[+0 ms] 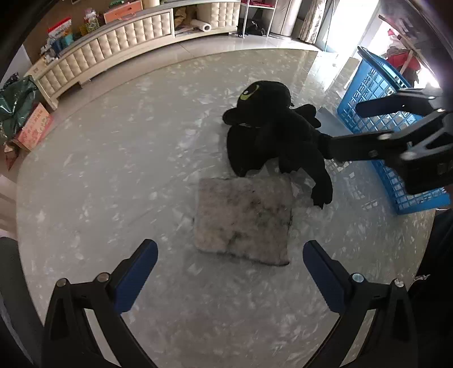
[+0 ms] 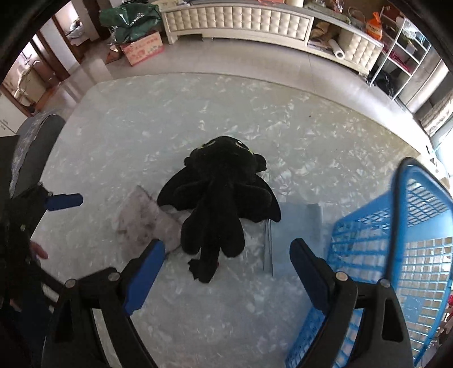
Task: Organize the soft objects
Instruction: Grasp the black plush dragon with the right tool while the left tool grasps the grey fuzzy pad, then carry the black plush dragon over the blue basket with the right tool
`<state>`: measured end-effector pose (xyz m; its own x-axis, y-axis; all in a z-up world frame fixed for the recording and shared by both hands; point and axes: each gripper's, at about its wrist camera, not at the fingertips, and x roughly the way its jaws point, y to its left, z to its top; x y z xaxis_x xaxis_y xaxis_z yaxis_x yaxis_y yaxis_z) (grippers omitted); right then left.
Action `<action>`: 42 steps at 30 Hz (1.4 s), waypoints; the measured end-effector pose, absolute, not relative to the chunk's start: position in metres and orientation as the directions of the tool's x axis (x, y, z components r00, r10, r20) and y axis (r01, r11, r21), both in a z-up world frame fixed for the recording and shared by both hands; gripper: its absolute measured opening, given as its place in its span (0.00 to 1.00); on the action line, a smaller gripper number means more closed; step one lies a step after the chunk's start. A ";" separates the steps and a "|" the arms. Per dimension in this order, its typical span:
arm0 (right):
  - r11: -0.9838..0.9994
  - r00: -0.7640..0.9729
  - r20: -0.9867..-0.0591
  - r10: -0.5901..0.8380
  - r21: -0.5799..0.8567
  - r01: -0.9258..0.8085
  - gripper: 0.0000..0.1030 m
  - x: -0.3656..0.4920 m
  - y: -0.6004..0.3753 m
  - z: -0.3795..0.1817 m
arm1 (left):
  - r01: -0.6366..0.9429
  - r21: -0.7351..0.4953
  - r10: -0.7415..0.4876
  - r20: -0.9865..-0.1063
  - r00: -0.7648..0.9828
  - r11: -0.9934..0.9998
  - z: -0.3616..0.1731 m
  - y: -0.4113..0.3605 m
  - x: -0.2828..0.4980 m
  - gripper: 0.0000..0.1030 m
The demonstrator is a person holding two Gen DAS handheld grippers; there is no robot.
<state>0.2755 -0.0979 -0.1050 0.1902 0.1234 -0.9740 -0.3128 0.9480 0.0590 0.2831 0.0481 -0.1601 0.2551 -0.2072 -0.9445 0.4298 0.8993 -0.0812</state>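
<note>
A black plush dragon point(image 1: 271, 133) with green eyes lies on the pale marbled table point(image 1: 113, 175); it also shows in the right wrist view point(image 2: 223, 198), tail toward me. A grey fluffy square cushion point(image 1: 243, 220) lies flat just in front of it, partly under the plush in the right wrist view point(image 2: 147, 223). My left gripper point(image 1: 229, 252) is open above the cushion's near edge. My right gripper point(image 2: 226, 254) is open with the plush's tail between its fingers, not clamped; it shows from the side in the left wrist view point(image 1: 345, 127).
A blue plastic lattice basket point(image 2: 396, 240) stands at the table's right, also in the left wrist view point(image 1: 376, 87). A cream padded cabinet point(image 1: 119, 45) runs along the far wall. A cardboard box point(image 2: 144, 48) and green bag point(image 2: 127, 19) sit on the floor.
</note>
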 end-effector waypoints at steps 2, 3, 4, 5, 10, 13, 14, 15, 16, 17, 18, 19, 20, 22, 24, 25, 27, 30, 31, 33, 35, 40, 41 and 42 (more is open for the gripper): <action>0.955 0.160 -0.980 0.122 0.072 -0.289 0.87 0.283 -0.098 -0.115 | 0.439 -0.084 -0.209 -0.947 0.245 0.895 -0.164 0.044 0.287 0.99; 0.957 0.151 -0.981 0.124 0.077 -0.280 0.87 0.286 -0.099 -0.119 | 0.445 -0.075 -0.203 -0.947 0.247 0.892 -0.166 0.042 0.289 0.99; 0.959 0.144 -0.982 0.120 0.078 -0.273 0.87 0.290 -0.099 -0.123 | 0.446 -0.069 -0.197 -0.948 0.248 0.893 -0.169 0.042 0.290 0.99; 0.961 0.138 -0.984 0.116 0.076 -0.267 0.87 0.293 -0.098 -0.127 | 0.445 -0.067 -0.193 -0.950 0.245 0.893 -0.171 0.041 0.292 0.99; 0.961 0.124 -0.987 0.099 0.063 -0.270 0.87 0.305 -0.095 -0.140 | 0.439 -0.064 -0.193 -0.948 0.255 0.896 -0.178 0.038 0.298 0.99; 0.960 0.118 -0.989 0.092 0.056 -0.275 0.86 0.311 -0.091 -0.145 | 0.418 -0.062 -0.182 -0.950 0.253 0.906 -0.186 0.039 0.303 0.99; 0.959 0.114 -0.989 0.091 0.056 -0.278 0.86 0.313 -0.090 -0.147 | 0.419 -0.061 -0.181 -0.950 0.255 0.906 -0.188 0.038 0.305 0.99; 0.958 0.109 -0.990 0.094 0.060 -0.281 0.86 0.315 -0.087 -0.149 | 0.422 -0.053 -0.173 -0.952 0.254 0.905 -0.190 0.035 0.306 0.99; 0.957 0.103 -0.990 0.093 0.061 -0.283 0.86 0.318 -0.082 -0.153 | 0.424 -0.046 -0.166 -0.954 0.249 0.904 -0.195 0.034 0.310 0.96; 0.957 0.097 -0.991 0.094 0.063 -0.283 0.86 0.321 -0.081 -0.156 | 0.429 -0.038 -0.155 -0.958 0.241 0.902 -0.198 0.031 0.311 0.86; 0.956 0.089 -0.991 0.095 0.066 -0.285 0.85 0.323 -0.079 -0.161 | 0.436 -0.035 -0.150 -0.961 0.233 0.899 -0.201 0.029 0.312 0.81; 0.956 0.082 -0.992 0.091 0.064 -0.286 0.85 0.325 -0.078 -0.165 | 0.441 -0.034 -0.147 -0.964 0.223 0.897 -0.204 0.028 0.312 0.80; 0.956 0.079 -0.993 0.084 0.058 -0.288 0.83 0.328 -0.075 -0.169 | 0.447 -0.028 -0.142 -0.965 0.223 0.894 -0.206 0.026 0.312 0.76; 0.956 0.066 -0.995 0.071 0.049 -0.290 0.75 0.331 -0.073 -0.175 | 0.455 -0.037 -0.153 -0.963 0.221 0.889 -0.206 0.023 0.311 0.70; 0.957 0.036 -0.995 0.092 0.079 -0.279 0.73 0.332 -0.073 -0.182 | 0.463 -0.038 -0.158 -0.962 0.223 0.885 -0.205 0.023 0.308 0.59; 0.957 0.032 -0.995 0.095 0.083 -0.278 0.72 0.333 -0.073 -0.184 | 0.464 -0.039 -0.159 -0.962 0.223 0.885 -0.204 0.022 0.307 0.53; 0.957 0.031 -0.994 0.101 0.088 -0.278 0.68 0.335 -0.073 -0.186 | 0.475 -0.054 -0.177 -0.959 0.219 0.878 -0.201 0.020 0.306 0.23; 0.957 0.040 -0.993 0.115 0.100 -0.272 0.53 0.338 -0.077 -0.188 | 0.487 -0.100 -0.216 -0.958 0.188 0.868 -0.200 0.019 0.302 0.17; 0.956 0.047 -0.992 0.117 0.100 -0.274 0.50 0.336 -0.078 -0.188 | 0.492 -0.097 -0.215 -0.958 0.188 0.865 -0.199 0.019 0.303 0.16; 0.953 0.050 -0.990 0.133 0.114 -0.281 0.47 0.336 -0.078 -0.187 | 0.491 -0.117 -0.227 -0.959 0.170 0.863 -0.200 0.016 0.300 0.15; 0.952 0.059 -0.988 0.143 0.121 -0.282 0.45 0.334 -0.080 -0.183 | 0.488 -0.117 -0.219 -0.963 0.158 0.865 -0.200 0.014 0.298 0.15; 0.948 0.078 -0.986 0.148 0.119 -0.295 0.44 0.320 -0.087 -0.166 | 0.470 -0.091 -0.184 -0.971 0.155 0.878 -0.195 0.025 0.285 0.15; 0.947 0.081 -0.986 0.147 0.116 -0.299 0.44 0.317 -0.091 -0.165 | 0.466 -0.074 -0.167 -0.973 0.160 0.882 -0.194 0.027 0.282 0.15; 0.946 0.081 -0.985 0.152 0.121 -0.300 0.44 0.313 -0.101 -0.162 | 0.463 -0.059 -0.153 -0.974 0.166 0.884 -0.193 0.028 0.279 0.15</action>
<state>0.3130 -0.1012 -0.1623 0.0806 0.1520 -0.9851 -0.2998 0.9462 0.1215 0.2789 0.0280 -0.1931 0.1665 -0.1526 -0.9742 0.4631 0.8843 -0.0594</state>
